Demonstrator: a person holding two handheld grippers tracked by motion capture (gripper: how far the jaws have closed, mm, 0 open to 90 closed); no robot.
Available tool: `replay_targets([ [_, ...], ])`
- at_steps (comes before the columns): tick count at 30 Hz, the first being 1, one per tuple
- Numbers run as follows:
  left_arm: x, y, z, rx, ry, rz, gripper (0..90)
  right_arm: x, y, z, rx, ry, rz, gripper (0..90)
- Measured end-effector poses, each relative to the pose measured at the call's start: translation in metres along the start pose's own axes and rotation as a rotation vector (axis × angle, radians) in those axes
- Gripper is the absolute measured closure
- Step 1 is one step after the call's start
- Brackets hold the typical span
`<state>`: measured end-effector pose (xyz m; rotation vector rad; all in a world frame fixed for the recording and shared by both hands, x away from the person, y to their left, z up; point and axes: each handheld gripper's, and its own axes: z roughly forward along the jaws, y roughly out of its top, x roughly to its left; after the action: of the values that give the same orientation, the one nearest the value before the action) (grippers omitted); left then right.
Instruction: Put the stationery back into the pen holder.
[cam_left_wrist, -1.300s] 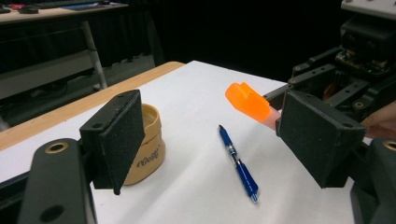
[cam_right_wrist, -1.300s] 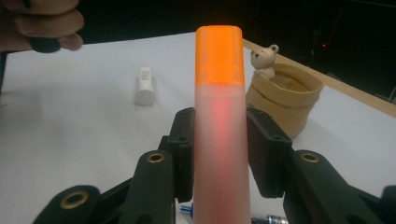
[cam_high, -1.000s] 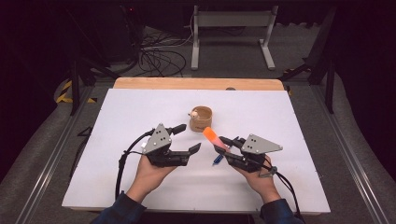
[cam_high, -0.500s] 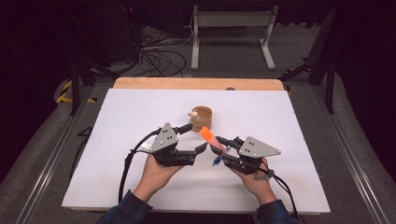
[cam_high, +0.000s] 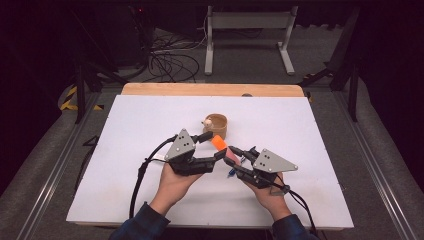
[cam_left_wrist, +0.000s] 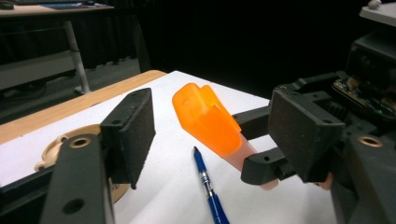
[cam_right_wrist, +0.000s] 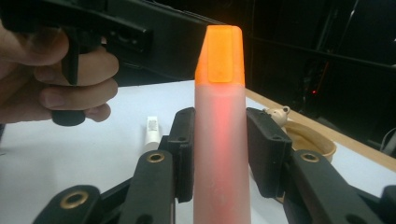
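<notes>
Pointing its orange cap (cam_left_wrist: 205, 116) up and away from your right gripper (cam_right_wrist: 219, 154), the highlighter (cam_right_wrist: 219, 168) sits pinched by its pale barrel between that gripper's pads. Your left gripper (cam_left_wrist: 210, 135) is the nearer free one: its jaws have just been closing, yet stand spread either side of the cap, not touching. Below lies a blue pen (cam_left_wrist: 208, 186) on the surface (cam_high: 150, 120)
</notes>
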<state>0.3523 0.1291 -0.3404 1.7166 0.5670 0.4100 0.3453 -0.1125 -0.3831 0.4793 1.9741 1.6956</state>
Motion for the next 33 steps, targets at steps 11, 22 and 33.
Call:
replay_targets([
  [11, 0.0, 0.004, 0.007, 0.007, 0.001, -0.054, 47.6, 0.005, -0.002, -0.001, -0.044, -0.029, -0.043, 65.6],
  [22, -0.004, 0.004, 0.015, 0.004, -0.033, -0.074, 63.6, 0.007, -0.003, -0.004, -0.079, -0.076, -0.072, 65.6],
  [33, -0.012, 0.007, 0.019, 0.027, -0.048, -0.03, 71.9, 0.008, -0.002, -0.002, -0.059, -0.102, -0.072, 64.7],
])
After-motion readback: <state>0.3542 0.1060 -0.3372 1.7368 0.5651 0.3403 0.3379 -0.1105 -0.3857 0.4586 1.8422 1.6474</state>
